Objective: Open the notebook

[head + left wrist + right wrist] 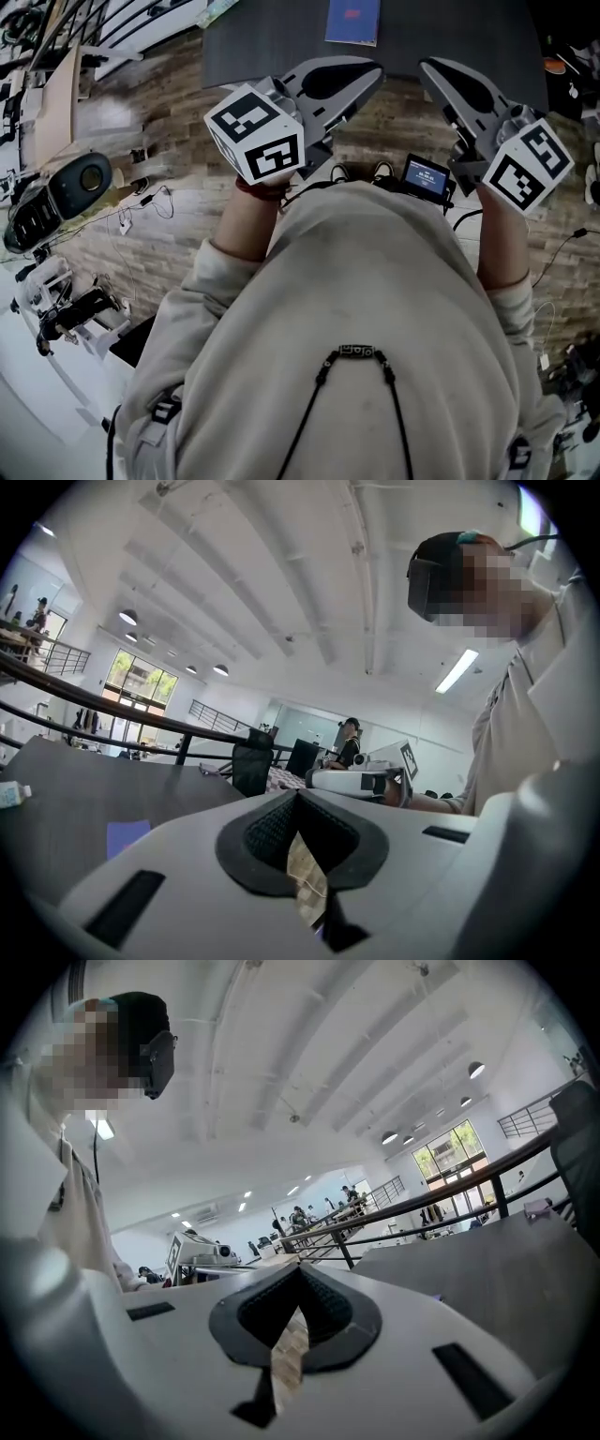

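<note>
A blue notebook (352,21) lies closed on the dark grey table (272,42), at the top of the head view. The left gripper view catches it as a small blue patch (127,836) on the tabletop (75,794). My left gripper (373,73) is held over the table's near edge, short of the notebook, with its jaws together and nothing between them. My right gripper (429,67) hangs beside it, just right of the notebook's line, jaws also closed and empty. In their own views the left gripper (298,794) and the right gripper (300,1269) each show tips that meet.
Wooden floor lies below the grippers. Machines and cables (56,192) crowd the floor at the left. A small screen device (427,175) hangs at the person's waist. A small tube (9,794) lies on the table's far left. A black chair (251,766) stands behind the table.
</note>
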`<action>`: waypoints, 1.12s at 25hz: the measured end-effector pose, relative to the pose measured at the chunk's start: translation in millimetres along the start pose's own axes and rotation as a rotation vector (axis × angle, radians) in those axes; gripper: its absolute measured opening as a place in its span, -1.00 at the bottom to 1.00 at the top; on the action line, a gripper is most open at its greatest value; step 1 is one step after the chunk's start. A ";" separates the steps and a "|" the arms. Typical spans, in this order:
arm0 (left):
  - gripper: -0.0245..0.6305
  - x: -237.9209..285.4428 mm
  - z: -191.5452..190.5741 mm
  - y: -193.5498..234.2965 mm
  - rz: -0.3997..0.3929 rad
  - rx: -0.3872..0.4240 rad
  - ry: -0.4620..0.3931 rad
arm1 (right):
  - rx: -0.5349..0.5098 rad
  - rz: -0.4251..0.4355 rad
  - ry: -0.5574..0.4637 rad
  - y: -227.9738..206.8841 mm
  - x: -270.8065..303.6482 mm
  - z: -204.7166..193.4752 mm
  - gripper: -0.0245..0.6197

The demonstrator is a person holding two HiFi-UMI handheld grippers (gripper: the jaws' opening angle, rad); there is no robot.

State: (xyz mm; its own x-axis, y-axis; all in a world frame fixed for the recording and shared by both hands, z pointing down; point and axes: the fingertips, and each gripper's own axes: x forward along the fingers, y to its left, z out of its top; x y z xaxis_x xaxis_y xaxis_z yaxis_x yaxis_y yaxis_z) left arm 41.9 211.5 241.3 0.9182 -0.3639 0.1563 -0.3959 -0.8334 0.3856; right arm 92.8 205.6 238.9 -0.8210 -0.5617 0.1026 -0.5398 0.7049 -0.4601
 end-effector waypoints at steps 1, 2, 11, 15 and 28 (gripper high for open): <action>-0.91 -0.7 -4.6 -1.2 0.002 -0.001 0.006 | 0.010 -0.001 -0.002 -1.2 -2.4 -5.1 -0.88; -0.91 -0.4 -6.6 -2.0 0.004 -0.003 0.011 | 0.022 -0.003 -0.007 -3.2 -5.2 -6.9 -0.88; -0.91 19.6 -0.5 -22.1 -0.019 0.074 0.048 | -0.033 -0.050 -0.065 -12.0 -41.6 7.5 -0.88; -0.91 20.8 -1.3 -32.9 -0.044 0.110 0.072 | -0.038 -0.053 -0.072 -11.7 -46.9 9.7 -0.88; -0.91 31.8 -14.5 -22.2 -0.045 0.052 0.105 | -0.050 -0.036 0.010 -20.1 -41.7 -7.6 -0.88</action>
State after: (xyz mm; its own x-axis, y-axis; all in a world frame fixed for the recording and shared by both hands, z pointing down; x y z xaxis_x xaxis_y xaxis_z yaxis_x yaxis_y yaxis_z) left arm 80.0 224.5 250.9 0.9301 -0.2818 0.2355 -0.3513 -0.8694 0.3475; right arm 136.4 218.2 250.6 -0.8028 -0.5825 0.1274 -0.5772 0.7057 -0.4110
